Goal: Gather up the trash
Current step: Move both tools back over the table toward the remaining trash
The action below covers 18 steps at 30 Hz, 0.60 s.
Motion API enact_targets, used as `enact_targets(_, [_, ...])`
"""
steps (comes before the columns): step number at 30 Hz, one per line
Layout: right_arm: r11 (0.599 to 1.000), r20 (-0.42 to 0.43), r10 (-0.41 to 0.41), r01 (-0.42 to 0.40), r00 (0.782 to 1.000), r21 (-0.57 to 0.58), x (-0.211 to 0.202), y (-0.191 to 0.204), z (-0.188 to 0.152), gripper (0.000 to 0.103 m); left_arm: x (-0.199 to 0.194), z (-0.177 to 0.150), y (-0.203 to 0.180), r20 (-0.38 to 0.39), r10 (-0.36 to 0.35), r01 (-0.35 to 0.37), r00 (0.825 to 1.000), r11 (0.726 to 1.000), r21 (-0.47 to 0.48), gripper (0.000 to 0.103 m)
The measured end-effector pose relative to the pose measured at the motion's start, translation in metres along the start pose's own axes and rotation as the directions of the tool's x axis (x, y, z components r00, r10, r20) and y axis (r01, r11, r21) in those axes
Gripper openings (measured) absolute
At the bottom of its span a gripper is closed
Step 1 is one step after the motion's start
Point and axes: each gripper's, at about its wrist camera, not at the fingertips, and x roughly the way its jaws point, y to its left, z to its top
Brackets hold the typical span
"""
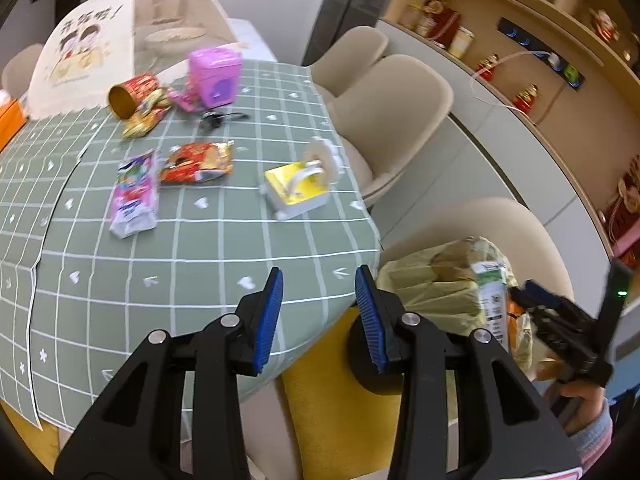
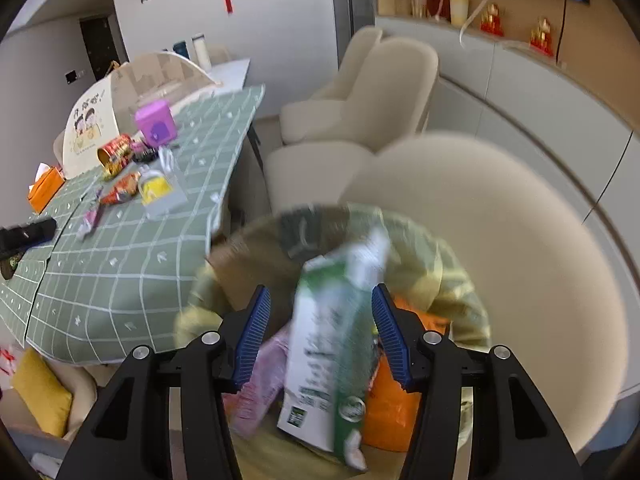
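The left wrist camera sits behind the left hand-held gripper [image 1: 319, 300], angled down, close over the near edge of the surface [image 1: 208, 280]. The right wrist camera sits behind the right hand-held gripper [image 2: 320, 328], angled down, close above the trash bag [image 2: 452, 264]. Both views share the surface, the beige chairs [image 1: 384, 92], the trash bag and the wall shelving [image 1: 520, 40].

Left hand-held gripper [image 1: 319, 312]: tilted downward, jaws parted, nothing between the pads. Right hand-held gripper [image 2: 320, 332]: tilted downward, jaws spread wide, pads pressing nothing.
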Motion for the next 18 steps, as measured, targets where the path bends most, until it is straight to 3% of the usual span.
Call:
enact_targets(6, [0.998, 0.070, 0.057, -0.056, 0.996, -0.024, -0.018, 0.045, 0.024, 0.054, -0.007, 0.002, 0.034, 0.017, 0.070, -0.070, 0.997, 0.997, 0.006, 0.036])
enact_targets(18, [0.984, 0.071, 0.148, -0.140, 0.986, -0.110, 0.003, 0.159, 0.055, 0.054, -0.031, 0.021, 0.103, 0.061, 0.120, -0.121, 0.991, 0.993, 0.005, 0.036])
